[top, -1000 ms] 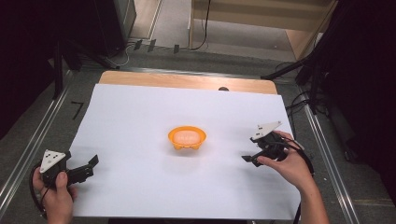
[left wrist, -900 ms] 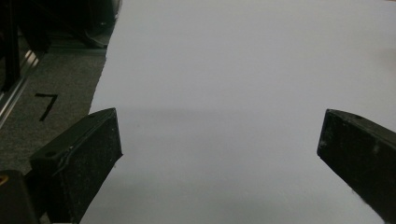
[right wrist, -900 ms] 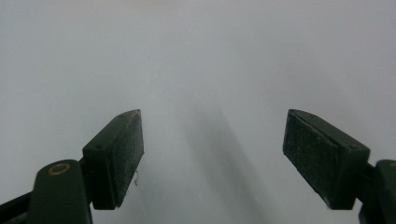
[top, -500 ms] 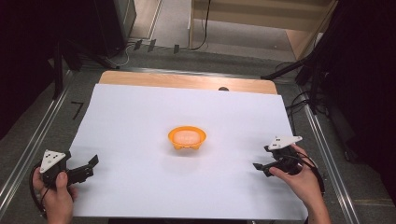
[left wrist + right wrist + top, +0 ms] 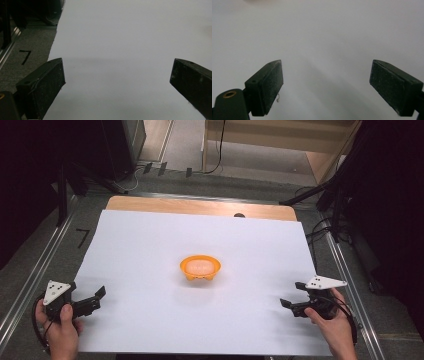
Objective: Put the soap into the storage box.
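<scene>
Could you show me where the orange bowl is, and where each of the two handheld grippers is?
orange bowl [image 5: 200,268]: high view, on the pale filling inside it.
left gripper [image 5: 98,298]: high view, midway between its two open black jaws.
right gripper [image 5: 291,302]: high view, midway between its open jaws.

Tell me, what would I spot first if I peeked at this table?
The bright orange bowl, sitting alone in the middle of the big white sheet. Next come the two black grippers near the sheet's front corners: the left gripper and the right gripper, both with jaws apart and nothing between them.
</scene>
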{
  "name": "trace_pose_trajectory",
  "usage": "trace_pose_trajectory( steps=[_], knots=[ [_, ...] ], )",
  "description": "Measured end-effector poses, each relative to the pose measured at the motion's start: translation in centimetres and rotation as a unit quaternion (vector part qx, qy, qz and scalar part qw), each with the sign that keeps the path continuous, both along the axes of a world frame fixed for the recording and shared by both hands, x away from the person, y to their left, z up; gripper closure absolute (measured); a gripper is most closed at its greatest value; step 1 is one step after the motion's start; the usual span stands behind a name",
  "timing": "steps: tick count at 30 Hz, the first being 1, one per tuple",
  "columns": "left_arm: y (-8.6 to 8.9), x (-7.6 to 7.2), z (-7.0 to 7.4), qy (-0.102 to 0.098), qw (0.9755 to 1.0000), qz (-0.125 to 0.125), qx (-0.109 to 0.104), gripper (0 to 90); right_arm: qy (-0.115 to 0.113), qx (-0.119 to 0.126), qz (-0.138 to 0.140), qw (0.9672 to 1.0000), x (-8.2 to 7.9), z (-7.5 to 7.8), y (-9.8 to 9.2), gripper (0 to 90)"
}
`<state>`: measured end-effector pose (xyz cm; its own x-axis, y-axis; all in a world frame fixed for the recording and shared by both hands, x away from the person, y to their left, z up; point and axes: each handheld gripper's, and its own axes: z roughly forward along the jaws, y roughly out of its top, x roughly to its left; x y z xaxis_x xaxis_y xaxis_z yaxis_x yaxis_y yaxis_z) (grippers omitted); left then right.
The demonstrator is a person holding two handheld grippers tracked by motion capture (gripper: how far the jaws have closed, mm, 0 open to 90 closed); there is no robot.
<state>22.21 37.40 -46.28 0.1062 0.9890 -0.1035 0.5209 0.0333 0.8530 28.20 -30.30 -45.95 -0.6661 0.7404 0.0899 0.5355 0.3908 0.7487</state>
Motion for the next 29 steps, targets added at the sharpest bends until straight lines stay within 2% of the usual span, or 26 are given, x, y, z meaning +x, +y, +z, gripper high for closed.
trace_pose_trajectory(
  steps=[2,4,6,9,12,14,16,17,20,23,25,29],
  knots=[
    [0.0,0.0,0.0,0.000,1.0000,0.000,0.001,0.1,-0.004,0.002,-0.008,1.0000,-0.5,-0.3,-0.3,10.9],
    [0.0,0.0,0.0,0.000,1.0000,0.001,0.000,0.1,-0.020,0.008,-0.020,0.9996,-1.0,-0.4,-0.7,10.4],
    [0.0,0.0,0.0,0.000,1.0000,0.001,0.000,0.1,-0.026,0.023,-0.035,0.9988,-1.3,-0.6,-1.3,10.6],
    [0.0,0.0,0.0,0.000,1.0000,0.001,0.000,0.1,-0.046,0.038,-0.064,0.9962,-2.0,-1.0,-2.1,10.6],
    [0.0,0.0,0.0,0.000,1.0000,0.001,0.000,0.1,-0.074,0.069,-0.104,0.9894,-2.9,-1.7,-3.1,10.8],
    [0.0,0.0,0.0,0.000,1.0000,0.000,0.001,0.1,-0.084,0.082,-0.119,0.9859,-3.4,-2.1,-3.7,11.3],
    [0.0,0.0,0.0,-0.001,1.0000,0.001,0.001,0.1,-0.083,0.094,-0.133,0.9832,-3.8,-2.7,-4.4,11.9],
    [0.0,0.0,0.0,-0.001,1.0000,0.000,0.000,0.2,-0.089,0.110,-0.141,0.9799,-4.1,-2.6,-4.7,12.9],
    [0.0,0.0,0.0,-0.001,1.0000,0.001,0.000,0.1,-0.088,0.107,-0.150,0.9789,-4.4,-2.7,-5.2,12.7],
    [0.0,0.0,0.0,-0.002,1.0000,0.001,-0.002,0.1,-0.093,0.136,-0.168,0.9720,-4.7,-2.8,-5.9,13.1],
    [0.0,0.0,0.0,-0.002,1.0000,0.000,-0.002,0.1,-0.096,0.141,-0.166,0.9713,-4.9,-2.8,-5.9,13.1],
    [0.0,0.0,0.0,-0.002,1.0000,0.000,-0.002,0.1,-0.106,0.123,-0.168,0.9724,-5.0,-2.7,-5.5,12.8]
  ],
)
